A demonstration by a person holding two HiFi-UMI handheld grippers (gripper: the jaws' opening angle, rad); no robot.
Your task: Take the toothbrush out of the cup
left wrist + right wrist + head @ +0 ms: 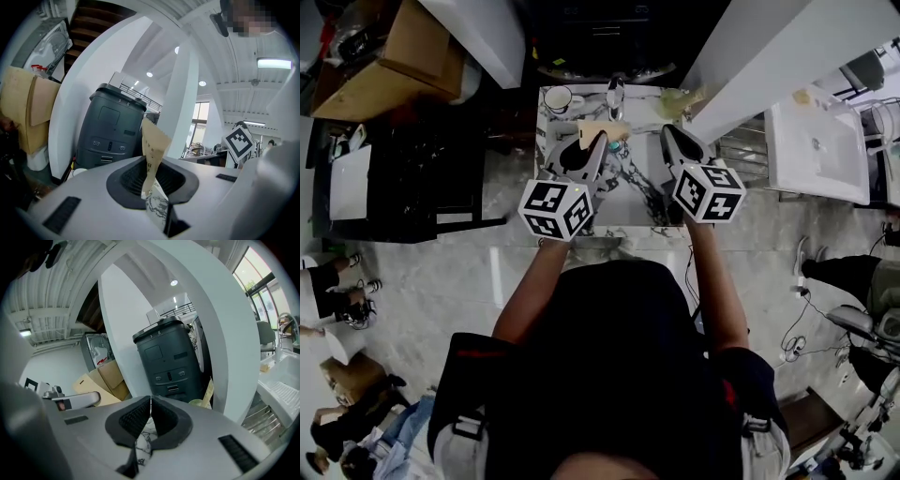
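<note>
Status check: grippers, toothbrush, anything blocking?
Left gripper shut on tan paper packet, likely the wrapped toothbrush, held outside any cup. Right gripper shut, empty. White cup stands apart at far corner of table; nothing blocking.

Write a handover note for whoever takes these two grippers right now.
Left gripper: shut on a tan paper packet, above the marble table; its contents can't be seen.
Right gripper: shut, empty.
Green cup: table's far right corner, a second tan packet standing in it. White cup: far left.
Done: possibly one packet lifted out.
To do: likely pull the second packet from the green cup.
</note>
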